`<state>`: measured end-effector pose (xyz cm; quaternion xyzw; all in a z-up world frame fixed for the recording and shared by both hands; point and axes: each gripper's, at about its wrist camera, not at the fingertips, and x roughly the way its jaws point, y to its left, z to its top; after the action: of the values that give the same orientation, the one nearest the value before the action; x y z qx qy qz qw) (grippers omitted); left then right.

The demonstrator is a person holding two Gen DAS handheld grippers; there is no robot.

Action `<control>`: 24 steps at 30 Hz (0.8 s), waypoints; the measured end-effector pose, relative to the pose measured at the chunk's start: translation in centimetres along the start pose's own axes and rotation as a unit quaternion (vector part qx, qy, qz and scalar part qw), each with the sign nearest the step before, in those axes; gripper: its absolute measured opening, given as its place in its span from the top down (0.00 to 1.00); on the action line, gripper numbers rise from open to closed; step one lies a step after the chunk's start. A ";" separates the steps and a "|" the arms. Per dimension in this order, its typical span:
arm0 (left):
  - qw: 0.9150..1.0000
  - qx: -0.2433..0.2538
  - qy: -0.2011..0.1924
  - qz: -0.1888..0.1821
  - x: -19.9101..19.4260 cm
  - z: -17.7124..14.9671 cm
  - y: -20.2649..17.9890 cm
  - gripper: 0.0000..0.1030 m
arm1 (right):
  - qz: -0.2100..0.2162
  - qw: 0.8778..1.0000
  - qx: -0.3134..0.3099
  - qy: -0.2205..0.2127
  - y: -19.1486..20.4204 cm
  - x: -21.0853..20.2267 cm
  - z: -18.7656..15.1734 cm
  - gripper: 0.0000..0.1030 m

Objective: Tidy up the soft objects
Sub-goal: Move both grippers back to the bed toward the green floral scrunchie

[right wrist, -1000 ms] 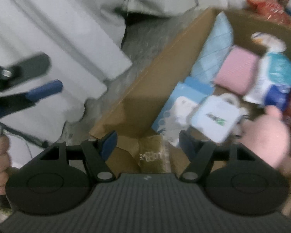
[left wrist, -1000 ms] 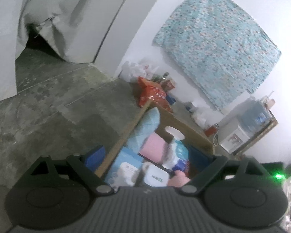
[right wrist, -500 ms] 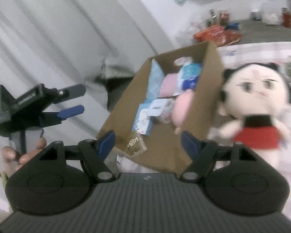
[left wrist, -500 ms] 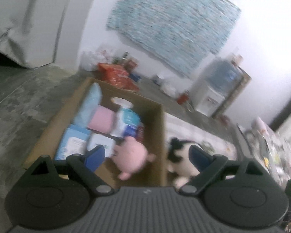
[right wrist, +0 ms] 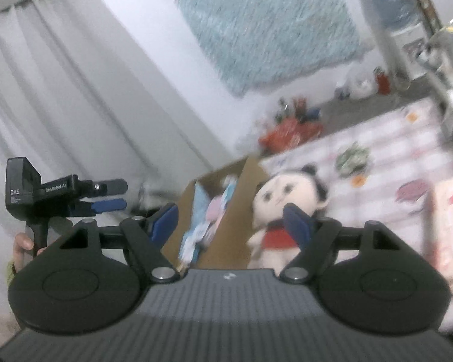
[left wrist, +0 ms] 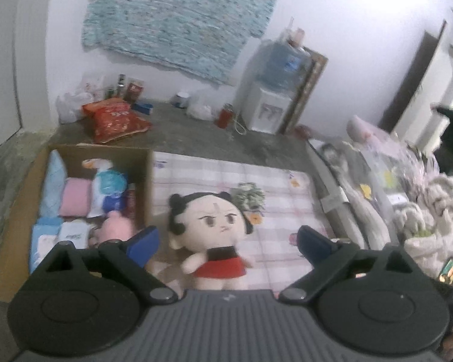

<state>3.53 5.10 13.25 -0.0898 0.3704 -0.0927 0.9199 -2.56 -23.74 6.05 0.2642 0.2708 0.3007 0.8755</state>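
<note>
A plush doll [left wrist: 214,226] with black hair and a red skirt lies on a checked mat [left wrist: 226,175], just right of an open cardboard box [left wrist: 148,187]. The box holds a pink plush [left wrist: 117,226], a pink folded cloth [left wrist: 75,197], a pale blue cushion [left wrist: 54,181] and soft packs. My left gripper [left wrist: 228,241] hangs open above the doll, apart from it. My right gripper [right wrist: 231,221] is empty and its jaws are opening; the box [right wrist: 235,211] and the doll [right wrist: 282,194] lie beyond them. The right wrist view also shows the left gripper [right wrist: 117,194], held by a hand [right wrist: 22,244].
A red snack bag [left wrist: 114,119], bottles and a water dispenser [left wrist: 271,102] stand along the back wall. A heap of bedding [left wrist: 422,211] borders the mat on the right. White curtains [right wrist: 60,90] hang at the left.
Both views have swung right, from the box's inside toward the mat, and the doll has come into view. The right gripper's jaws stand a little wider.
</note>
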 end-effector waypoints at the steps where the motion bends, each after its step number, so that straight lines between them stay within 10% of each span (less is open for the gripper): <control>1: 1.000 0.010 0.007 0.002 1.2 0.4 -1.0 0.05 | -0.005 1.000 0.001 -0.012 -0.6 -0.4 0.2 0.26; 11: 0.997 0.070 0.041 0.009 16.0 4.2 -7.0 0.04 | -0.039 0.997 0.017 -0.067 -8.3 -0.8 5.0 0.26; 24: 0.981 0.024 0.190 0.019 39.3 7.2 -5.7 0.05 | -0.128 0.992 0.015 0.011 -16.9 13.7 5.7 0.26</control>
<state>35.84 -8.98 -6.40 -0.0409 0.5379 -0.0994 0.8361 16.75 -27.73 -4.75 0.2374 0.3168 0.1848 0.8995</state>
